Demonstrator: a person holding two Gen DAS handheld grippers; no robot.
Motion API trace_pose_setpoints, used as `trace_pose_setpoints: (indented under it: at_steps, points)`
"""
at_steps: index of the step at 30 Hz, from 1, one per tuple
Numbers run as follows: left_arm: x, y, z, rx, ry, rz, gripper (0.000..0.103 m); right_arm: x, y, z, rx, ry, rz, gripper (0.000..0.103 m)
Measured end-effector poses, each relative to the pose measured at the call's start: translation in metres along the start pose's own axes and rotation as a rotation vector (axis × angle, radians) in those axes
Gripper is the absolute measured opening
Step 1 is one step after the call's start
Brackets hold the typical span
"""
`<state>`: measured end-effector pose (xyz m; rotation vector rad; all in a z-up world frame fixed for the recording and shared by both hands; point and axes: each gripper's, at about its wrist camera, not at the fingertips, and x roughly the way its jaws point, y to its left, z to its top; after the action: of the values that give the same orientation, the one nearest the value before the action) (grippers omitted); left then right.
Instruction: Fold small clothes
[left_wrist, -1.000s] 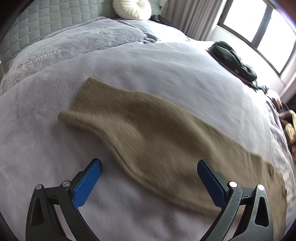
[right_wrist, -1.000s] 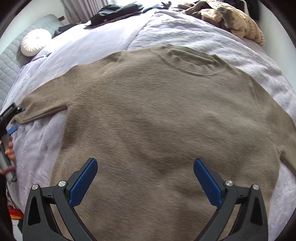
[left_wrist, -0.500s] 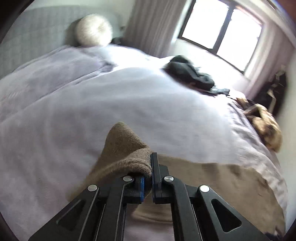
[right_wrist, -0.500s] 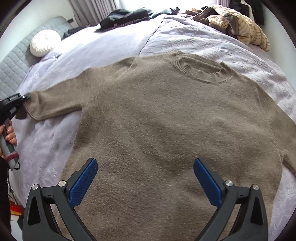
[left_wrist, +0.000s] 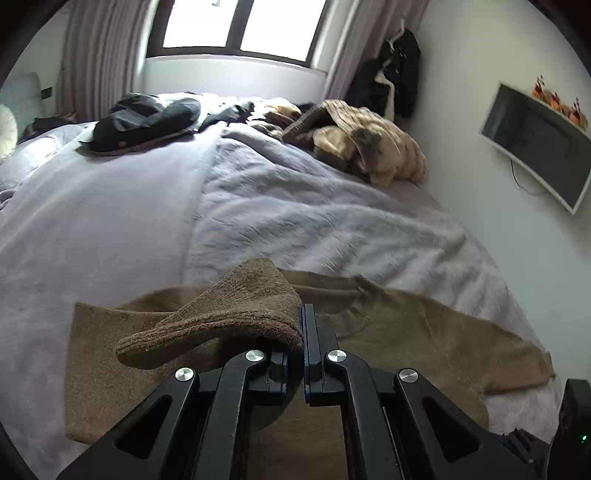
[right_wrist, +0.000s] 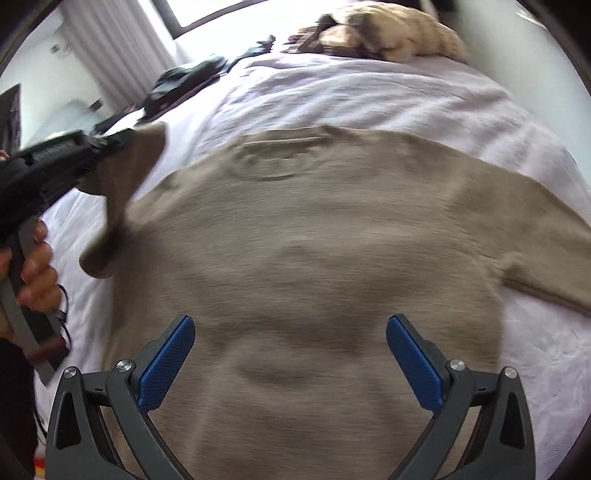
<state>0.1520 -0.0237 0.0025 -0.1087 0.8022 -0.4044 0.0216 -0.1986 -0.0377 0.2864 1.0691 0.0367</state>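
A brown knit sweater (right_wrist: 314, 251) lies flat on the bed, neckline (right_wrist: 277, 158) toward the far side. My left gripper (left_wrist: 294, 343) is shut on the cuff of the sweater's left sleeve (left_wrist: 229, 314) and holds it lifted over the sweater's body (left_wrist: 424, 332). From the right wrist view the left gripper (right_wrist: 110, 144) shows at the left with the sleeve (right_wrist: 125, 184) hanging from it. My right gripper (right_wrist: 290, 354) is open and empty, low over the sweater's lower body. The other sleeve (right_wrist: 546, 280) lies out to the right.
The bed has a pale lilac blanket (left_wrist: 295, 206). A dark garment (left_wrist: 144, 122) and a heap of tan and brown clothes (left_wrist: 362, 144) lie at the far side. A wall-mounted screen (left_wrist: 535, 147) is on the right, a window (left_wrist: 236, 26) behind.
My left gripper closed on the sleeve cuff, then lifted it and swung it in over the sweater's body. The right gripper stayed open and shifted slightly lower over the sweater.
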Motion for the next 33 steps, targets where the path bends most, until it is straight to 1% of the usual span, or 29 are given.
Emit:
trace_pose_setpoints:
  at_steps: [2,4,7,9,10,11,12,13,14,17,19,20,21,24,25,26,27,30,31,32,33]
  points:
    - [0.025,-0.022,-0.012,0.026,0.063,-0.005,0.006,0.002,-0.02,0.0,0.039,0.009,-0.009,0.103]
    - [0.046,-0.033,-0.028,0.051,0.124,0.024,0.006,0.005,-0.038,-0.001,0.086,0.024,-0.005,0.103]
    - [0.058,-0.036,-0.041,0.089,0.169,0.039,0.007,0.01,-0.06,-0.004,0.15,0.039,0.019,0.103]
    - [0.053,-0.031,-0.046,0.098,0.173,0.051,0.007,0.012,-0.063,-0.002,0.164,0.033,0.042,0.103]
    - [0.046,-0.029,-0.047,0.104,0.162,0.067,0.023,0.012,-0.062,-0.001,0.16,0.025,0.049,0.103]
    - [0.04,-0.025,-0.046,0.106,0.149,0.088,0.067,0.013,-0.061,0.002,0.153,0.018,0.058,0.103]
    - [0.029,-0.021,-0.046,0.102,0.124,0.118,0.093,0.015,-0.056,0.006,0.139,0.017,0.079,0.103]
    - [0.016,-0.016,-0.045,0.097,0.079,0.15,0.102,0.017,-0.051,0.009,0.13,0.019,0.093,0.103]
    - [0.0,-0.011,-0.044,0.1,0.028,0.163,0.102,0.019,-0.043,0.013,0.113,0.016,0.118,0.103]
    - [-0.029,0.011,-0.043,0.102,-0.012,0.19,0.102,0.026,-0.016,0.024,0.047,-0.025,0.176,0.103]
    - [-0.042,0.035,-0.044,0.081,-0.017,0.225,0.102,0.037,0.003,0.033,0.005,0.008,0.169,0.103]
    - [-0.05,0.051,-0.047,0.062,-0.014,0.251,0.102,0.044,0.01,0.038,0.009,0.025,0.152,0.103]
    - [-0.055,0.064,-0.05,0.046,-0.008,0.276,0.102,0.052,0.013,0.042,0.033,0.04,0.153,0.103]
    - [-0.065,0.1,-0.064,0.011,0.021,0.365,0.102,0.07,0.016,0.049,0.102,0.075,0.2,0.103]
    - [-0.067,0.111,-0.071,-0.004,0.036,0.394,0.102,0.075,0.023,0.052,0.09,0.074,0.176,0.103]
    - [-0.067,0.118,-0.077,-0.015,0.049,0.409,0.102,0.079,0.029,0.054,0.058,0.069,0.136,0.103]
    - [-0.067,0.124,-0.083,-0.022,0.064,0.422,0.102,0.083,0.041,0.058,-0.013,0.057,0.052,0.103]
    - [-0.059,0.134,-0.099,-0.009,0.111,0.47,0.102,0.09,0.066,0.065,-0.187,0.011,-0.133,0.101]
    - [-0.053,0.134,-0.101,-0.003,0.124,0.48,0.102,0.094,0.075,0.067,-0.245,0.004,-0.191,0.093]
    - [-0.048,0.134,-0.103,0.0,0.133,0.485,0.102,0.097,0.08,0.069,-0.283,0.004,-0.223,0.075]
    - [-0.044,0.134,-0.105,-0.002,0.139,0.491,0.102,0.101,0.086,0.072,-0.317,0.009,-0.246,0.062]
